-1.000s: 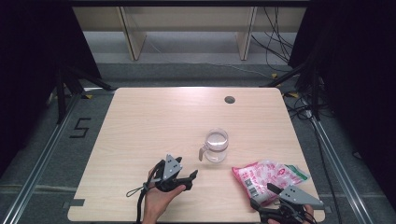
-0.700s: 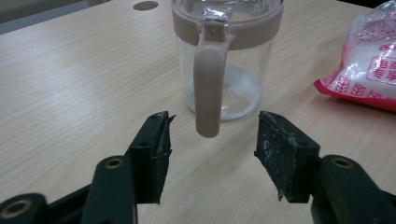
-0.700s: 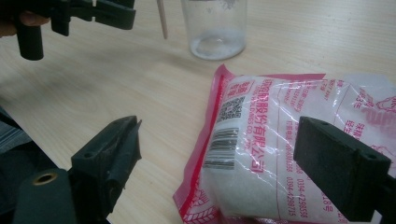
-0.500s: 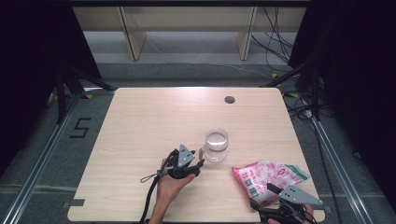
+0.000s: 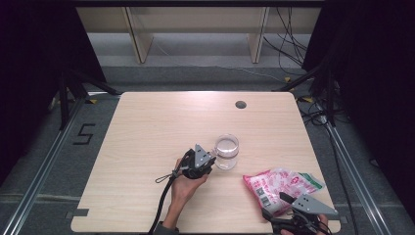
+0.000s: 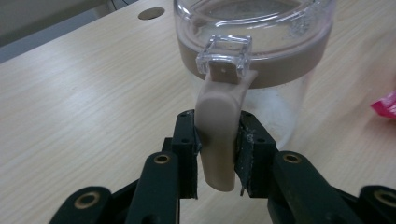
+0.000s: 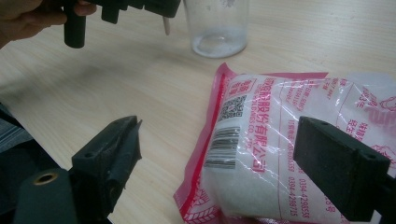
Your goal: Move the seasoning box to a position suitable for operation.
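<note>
A: Where is the jar (image 5: 227, 151)?

B: Mid-table, upright. The left gripper (image 6: 218, 158) is clamped on its beige latch tab (image 6: 218, 135), which hangs downward.

A: And the right gripper (image 7: 219, 158)?

B: Spread wide, with the sugar bag (image 7: 289, 140) just ahead of it, nearer the front edge, right of the jar.

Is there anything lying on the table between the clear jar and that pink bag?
Nothing. In the high view, only bare wooden table separates the clear jar from the pink bag. The right gripper view shows the same bare wood between them.
</note>
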{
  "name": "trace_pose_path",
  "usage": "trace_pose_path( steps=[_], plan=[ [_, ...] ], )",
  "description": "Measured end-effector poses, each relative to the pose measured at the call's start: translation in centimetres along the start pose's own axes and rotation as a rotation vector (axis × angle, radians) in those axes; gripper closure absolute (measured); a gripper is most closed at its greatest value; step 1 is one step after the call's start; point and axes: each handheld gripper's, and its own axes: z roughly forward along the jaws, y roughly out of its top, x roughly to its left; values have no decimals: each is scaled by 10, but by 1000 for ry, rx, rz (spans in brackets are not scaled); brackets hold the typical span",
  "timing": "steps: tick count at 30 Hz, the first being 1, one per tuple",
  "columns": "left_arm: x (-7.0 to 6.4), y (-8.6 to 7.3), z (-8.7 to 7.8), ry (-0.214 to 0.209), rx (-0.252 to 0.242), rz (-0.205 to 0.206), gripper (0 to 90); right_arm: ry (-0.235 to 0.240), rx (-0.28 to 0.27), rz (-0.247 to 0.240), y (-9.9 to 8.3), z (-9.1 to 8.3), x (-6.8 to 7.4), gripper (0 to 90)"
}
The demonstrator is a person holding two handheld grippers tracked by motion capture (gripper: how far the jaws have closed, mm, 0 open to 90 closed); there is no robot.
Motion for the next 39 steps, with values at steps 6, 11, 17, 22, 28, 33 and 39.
trace_pose_path(
  steps=[6, 11, 17, 22, 28, 33, 39],
  plan=[
    [6, 1, 5, 22, -6, 10, 716, 8, 3, 6, 0, 1, 0, 157],
    [12, 2, 8, -15, -7, 12, 721, 4, 14, -20, 0, 1, -1, 159],
    [17, -5, -3, -2, -8, 32, 724, 15, 6, 1, 0, 2, -1, 161],
    [19, -12, -14, 3, 0, 46, 719, 7, 12, 16, 0, 2, 1, 161],
    [23, -17, -20, 40, 13, 47, 723, 11, 27, 28, 0, 1, 3, 163],
    [29, -18, -16, 75, 4, 68, 738, 13, 19, -3, 0, 1, 0, 163],
    [27, -20, -19, 37, -23, 83, 738, 10, 26, 28, 0, 1, 3, 163]
  ],
)
